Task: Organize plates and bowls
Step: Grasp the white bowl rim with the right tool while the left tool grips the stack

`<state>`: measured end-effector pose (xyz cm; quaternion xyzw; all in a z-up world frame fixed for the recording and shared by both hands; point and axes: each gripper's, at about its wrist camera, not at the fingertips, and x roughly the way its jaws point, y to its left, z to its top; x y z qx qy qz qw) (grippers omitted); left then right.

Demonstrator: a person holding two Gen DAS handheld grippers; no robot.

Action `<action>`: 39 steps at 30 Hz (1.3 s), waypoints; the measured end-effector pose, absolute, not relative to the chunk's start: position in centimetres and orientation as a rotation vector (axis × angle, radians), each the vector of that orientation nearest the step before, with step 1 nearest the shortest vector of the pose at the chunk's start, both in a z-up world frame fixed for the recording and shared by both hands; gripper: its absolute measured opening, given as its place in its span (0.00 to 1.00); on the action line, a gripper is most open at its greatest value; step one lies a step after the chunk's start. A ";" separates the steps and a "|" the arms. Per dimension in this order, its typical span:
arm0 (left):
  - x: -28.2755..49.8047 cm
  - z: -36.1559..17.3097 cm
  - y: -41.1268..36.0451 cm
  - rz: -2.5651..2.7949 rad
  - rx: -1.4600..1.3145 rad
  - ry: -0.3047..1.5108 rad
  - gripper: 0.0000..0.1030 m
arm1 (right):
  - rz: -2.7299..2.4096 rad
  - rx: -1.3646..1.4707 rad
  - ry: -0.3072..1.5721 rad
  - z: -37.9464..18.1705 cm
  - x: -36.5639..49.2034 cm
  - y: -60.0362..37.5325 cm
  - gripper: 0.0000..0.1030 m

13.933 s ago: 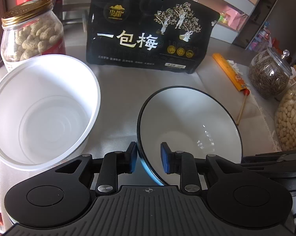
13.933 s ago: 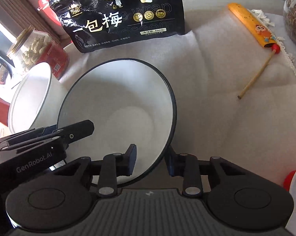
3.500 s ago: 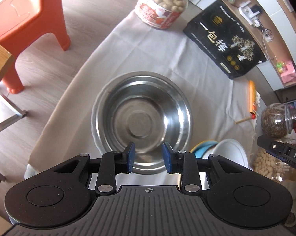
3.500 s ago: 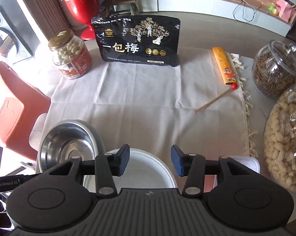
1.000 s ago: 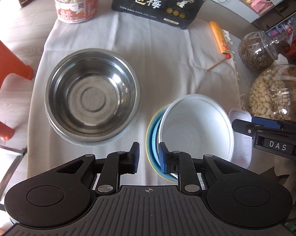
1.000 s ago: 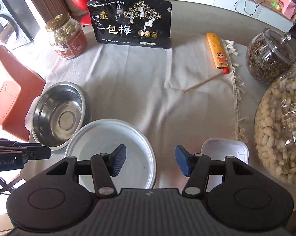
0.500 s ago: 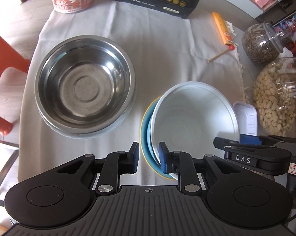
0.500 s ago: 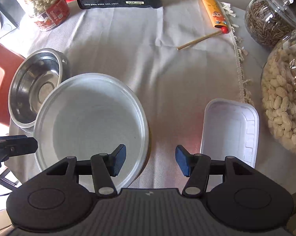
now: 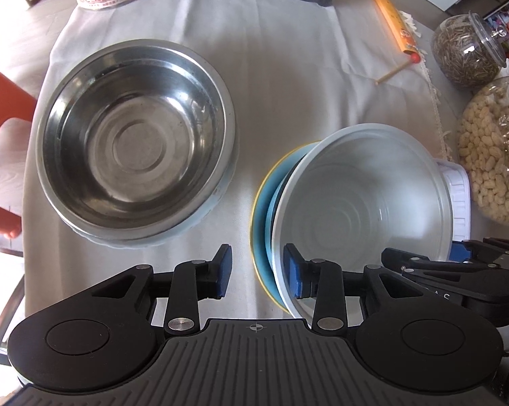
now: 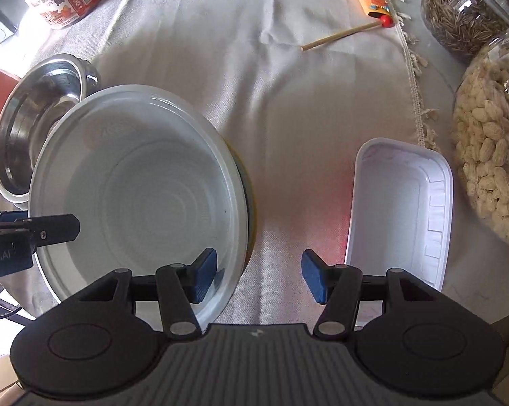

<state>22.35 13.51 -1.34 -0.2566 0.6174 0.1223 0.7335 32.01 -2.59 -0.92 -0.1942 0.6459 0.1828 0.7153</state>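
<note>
White bowl [image 9: 362, 199] is sitting nested in blue dish [image 9: 262, 203] on counter [image 9: 288, 67], beside steel bowl [image 9: 136, 142]. Likely light, thin, flexing; pinch rim. Left claw [image 9: 258, 272] and right claw [image 10: 259, 275] are gaping, holding nothing.

White bowl [image 9: 362, 196] nested tilted in blue bowl [image 9: 262, 203]; steel bowl [image 9: 136, 142] beside.

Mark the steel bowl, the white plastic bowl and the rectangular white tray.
steel bowl [image 9: 136, 145], left wrist view, on its inner floor.
white plastic bowl [image 10: 142, 196], right wrist view, on its ribbed inner bottom.
rectangular white tray [image 10: 396, 209], right wrist view, on its inner floor.
</note>
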 end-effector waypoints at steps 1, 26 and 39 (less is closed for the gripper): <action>22.3 -1.5 13.5 0.268 -0.564 1.356 0.40 | 0.405 -0.422 1.434 -1.1 32.0 -2.6 0.55; 23.2 -4.1 13.6 0.261 -0.633 1.330 0.42 | 0.411 -0.074 1.551 -5.4 34.3 -6.7 0.59; 25.8 -5.0 11.7 0.230 -0.578 1.378 0.59 | 0.421 0.055 1.565 -5.8 35.1 -9.7 0.60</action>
